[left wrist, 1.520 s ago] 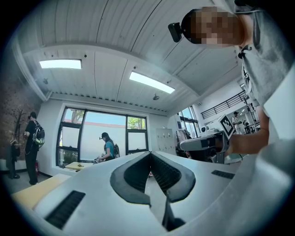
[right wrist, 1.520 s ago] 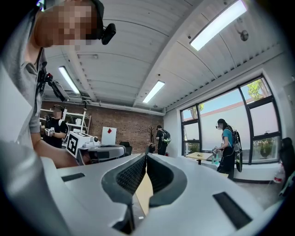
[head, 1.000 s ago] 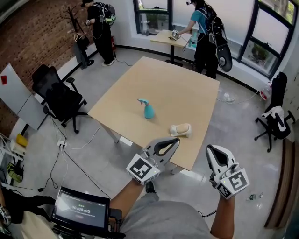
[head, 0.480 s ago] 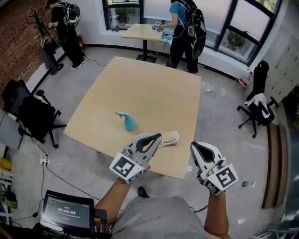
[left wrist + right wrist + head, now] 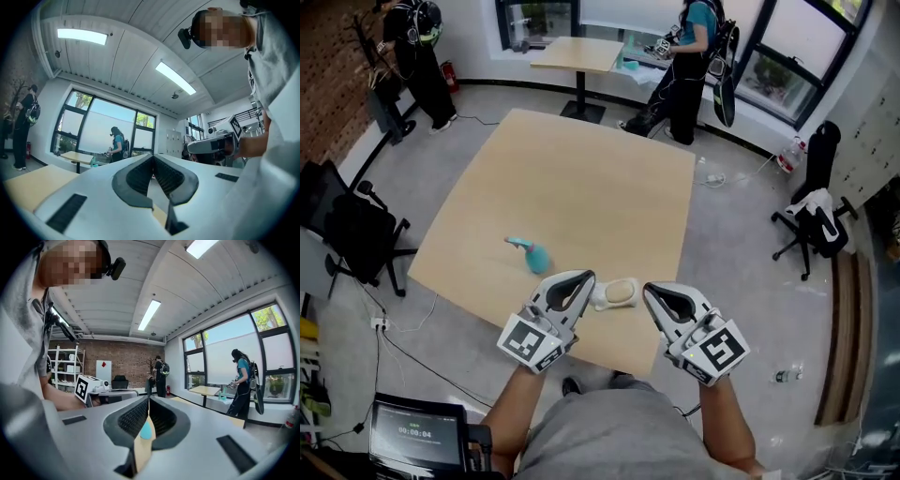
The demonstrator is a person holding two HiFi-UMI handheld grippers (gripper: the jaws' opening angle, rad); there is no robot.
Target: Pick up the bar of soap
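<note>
Now your left gripper (image 5: pixel 577 279) and right gripper (image 5: pixel 652 292), jaws closed and empty, flank the soap (image 5: pixel 621 292) at the table (image 5: pixel 581 169) edge, its left end covered; earlier they hung short of it.

You face a pale tan tabletop (image 5: pixel 581 178). The bar of soap (image 5: pixel 620 292) is cream, and the bottle (image 5: pixel 532 255) is teal.
</note>
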